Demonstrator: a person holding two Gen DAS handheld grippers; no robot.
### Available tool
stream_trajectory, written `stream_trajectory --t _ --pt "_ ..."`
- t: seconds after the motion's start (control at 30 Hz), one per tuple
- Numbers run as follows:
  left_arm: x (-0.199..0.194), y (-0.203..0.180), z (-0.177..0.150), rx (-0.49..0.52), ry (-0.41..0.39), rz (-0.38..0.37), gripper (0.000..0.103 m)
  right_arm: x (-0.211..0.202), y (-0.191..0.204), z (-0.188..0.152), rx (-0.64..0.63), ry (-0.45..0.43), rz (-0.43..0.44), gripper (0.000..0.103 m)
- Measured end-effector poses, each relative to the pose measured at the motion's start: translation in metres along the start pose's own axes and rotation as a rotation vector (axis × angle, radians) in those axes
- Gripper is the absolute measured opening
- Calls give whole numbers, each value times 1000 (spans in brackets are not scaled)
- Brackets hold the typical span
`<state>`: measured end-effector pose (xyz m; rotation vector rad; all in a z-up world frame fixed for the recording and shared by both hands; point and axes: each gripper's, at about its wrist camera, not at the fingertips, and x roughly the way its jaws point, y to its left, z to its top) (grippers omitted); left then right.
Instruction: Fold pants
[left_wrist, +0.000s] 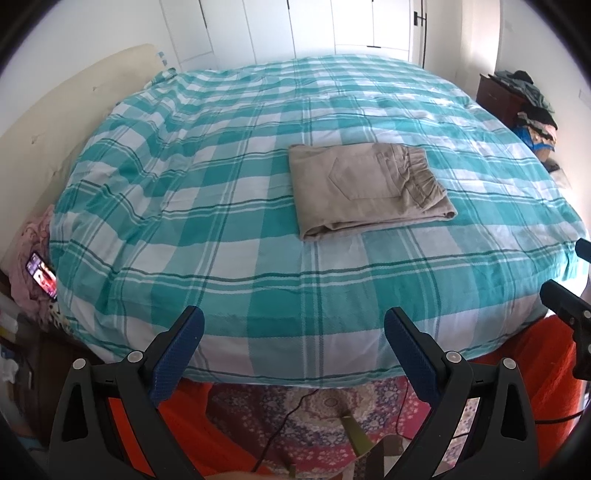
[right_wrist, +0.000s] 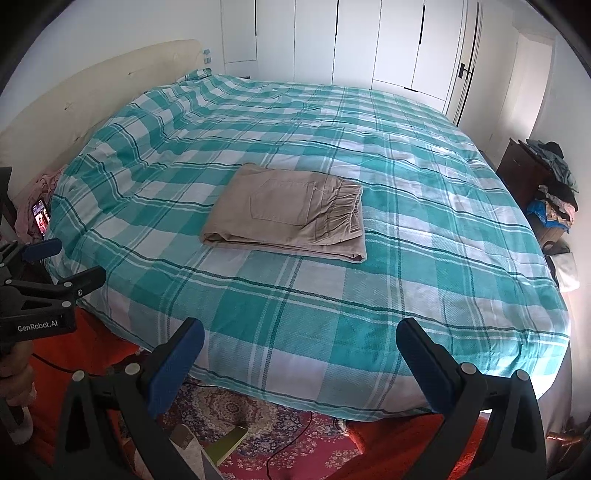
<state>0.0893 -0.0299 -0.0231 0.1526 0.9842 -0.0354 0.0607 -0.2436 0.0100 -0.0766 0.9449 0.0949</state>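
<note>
Beige pants (left_wrist: 365, 188) lie folded into a flat rectangle on the teal and white checked bed cover (left_wrist: 221, 206), waistband to the right, back pocket up. They also show in the right wrist view (right_wrist: 291, 214). My left gripper (left_wrist: 293, 321) is open and empty, held back at the bed's near edge, well short of the pants. My right gripper (right_wrist: 300, 332) is open and empty, also at the near edge. The left gripper shows at the left edge of the right wrist view (right_wrist: 55, 264), and part of the right gripper shows at the right edge of the left wrist view (left_wrist: 569, 306).
A cream headboard (left_wrist: 55, 122) runs along the left. A lit phone (left_wrist: 42, 275) lies on pink cloth at the bed's left side. A dark cabinet with piled clothes (right_wrist: 546, 184) stands at the right. White wardrobe doors (right_wrist: 369, 40) are behind. A patterned rug (right_wrist: 258, 417) and cables lie below.
</note>
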Motion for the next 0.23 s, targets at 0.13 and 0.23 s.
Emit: stream_trajectory --t 0.13,0.23 --pt "0 2 0 -14 4 -24 99 0 -2 -1 7 5 5 103" --pt "-3 1 1 -7 -7 -20 99 0 -2 -1 13 4 12 103"
